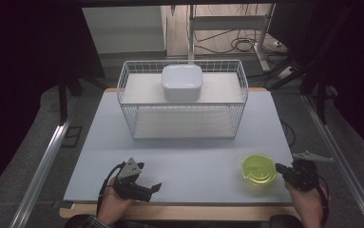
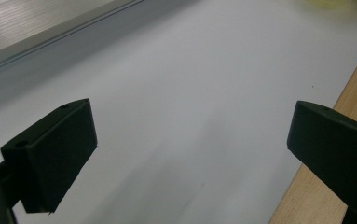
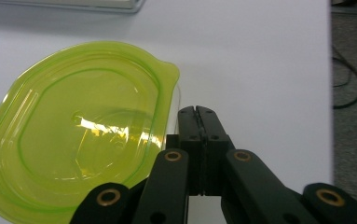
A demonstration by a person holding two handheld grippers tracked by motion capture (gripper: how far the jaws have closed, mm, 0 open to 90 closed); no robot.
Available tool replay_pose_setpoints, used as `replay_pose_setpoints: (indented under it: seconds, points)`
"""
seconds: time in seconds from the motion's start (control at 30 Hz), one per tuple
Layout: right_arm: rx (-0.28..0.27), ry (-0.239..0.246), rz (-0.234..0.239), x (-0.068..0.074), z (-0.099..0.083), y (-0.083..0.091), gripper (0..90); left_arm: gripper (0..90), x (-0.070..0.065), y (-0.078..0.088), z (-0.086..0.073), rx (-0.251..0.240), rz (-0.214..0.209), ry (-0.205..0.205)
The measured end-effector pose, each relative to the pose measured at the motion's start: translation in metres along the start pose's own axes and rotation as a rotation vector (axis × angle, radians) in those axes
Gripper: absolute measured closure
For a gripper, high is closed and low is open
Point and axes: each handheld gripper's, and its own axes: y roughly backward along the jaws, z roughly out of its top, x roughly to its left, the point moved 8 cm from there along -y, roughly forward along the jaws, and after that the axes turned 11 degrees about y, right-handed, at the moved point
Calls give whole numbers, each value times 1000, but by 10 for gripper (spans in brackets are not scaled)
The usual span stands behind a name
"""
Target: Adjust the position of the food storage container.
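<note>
The pale table (image 1: 179,156) carries a white wire basket (image 1: 183,99) at its far middle, twelve o'clock from the person, with a white lidded container (image 1: 182,81) on the basket's upper shelf. The yellow-green lid (image 1: 258,169), a shallow translucent piece with a small tab, lies flat near the front right corner, at about four o'clock from the table's centre. The right gripper (image 1: 280,167) sits just beside it at the lid's three o'clock, pointing toward nine o'clock; in the right gripper view its jaws are pressed together with nothing between them, their tips close below the tab of the lid (image 3: 83,126). The left gripper (image 1: 157,187) rests well apart at the front left, jaws standing wide and empty over bare table (image 2: 204,93), so the right hand is plainly the nearer. The lid is near-round, with no marked long axis; its tab is the likely hold. Whether the closed tips touch the rim cannot be told, and the lid's near edge is cut off behind the jaw linkage.
</note>
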Motion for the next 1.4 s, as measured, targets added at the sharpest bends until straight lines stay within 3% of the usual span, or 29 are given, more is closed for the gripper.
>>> replay_pose_setpoints:
  seconds: [0.4,0.5,0.63,0.8,0.93,1.4]
  points:
    - [-3,47,131,46,9,-12,890,14,-2,-1,0,4,-3,-6]
    - [-6,54,129,49,9,-11,883,15,-2,-1,0,4,-2,-8]
    - [-9,19,122,45,4,-6,892,15,-2,-1,-1,6,-2,-8]
    - [34,-30,168,49,-14,-4,896,16,-3,-2,-1,8,-2,-12]
    - [50,-9,205,63,-18,-4,892,16,-4,-3,-1,12,-3,-15]
    - [103,51,252,88,-16,-23,875,16,-6,-4,-1,15,-11,-17]
